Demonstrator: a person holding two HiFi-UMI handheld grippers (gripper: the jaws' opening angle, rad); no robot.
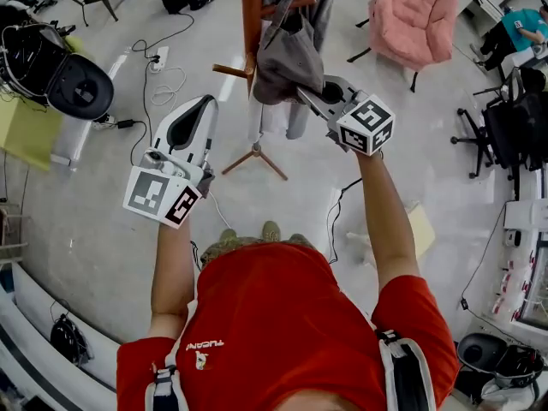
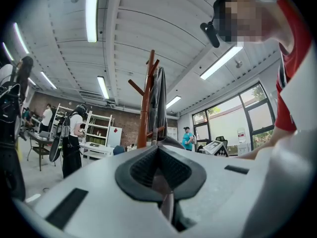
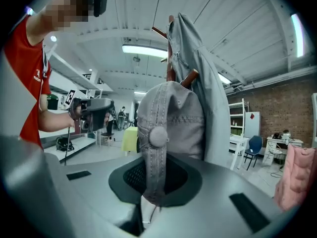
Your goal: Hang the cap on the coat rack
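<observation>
Right gripper view shows the right gripper point(image 3: 151, 185) with its jaws clamped on the crown fabric of the grey cap point(image 3: 168, 123), just below the top button. The cap is held up at the coat rack point(image 3: 170, 68), directly in front of a grey garment point(image 3: 210, 98) hanging there. A brown peg point(image 3: 190, 76) shows just above the cap's far edge.

Step in hand, as judged: placing. The cap is at the rack but remains gripped. The next move calls for seating the cap's opening over the peg, confirming that the peg bears the weight, then parting the jaws and backing the gripper off toward the near side without dragging the cap free.

The left gripper point(image 2: 161, 180) has its jaws together with nothing between them. It is held to the left of the rack, apart from both rack and cap.

Limits of view:
- The cap's brim and inner opening face away from every camera.
- Whether the peg is already inside the cap or only behind it cannot be determined.
- In the head view the cap and the garment merge into one grey mass.
- The rack top is cut off in the head view.
</observation>
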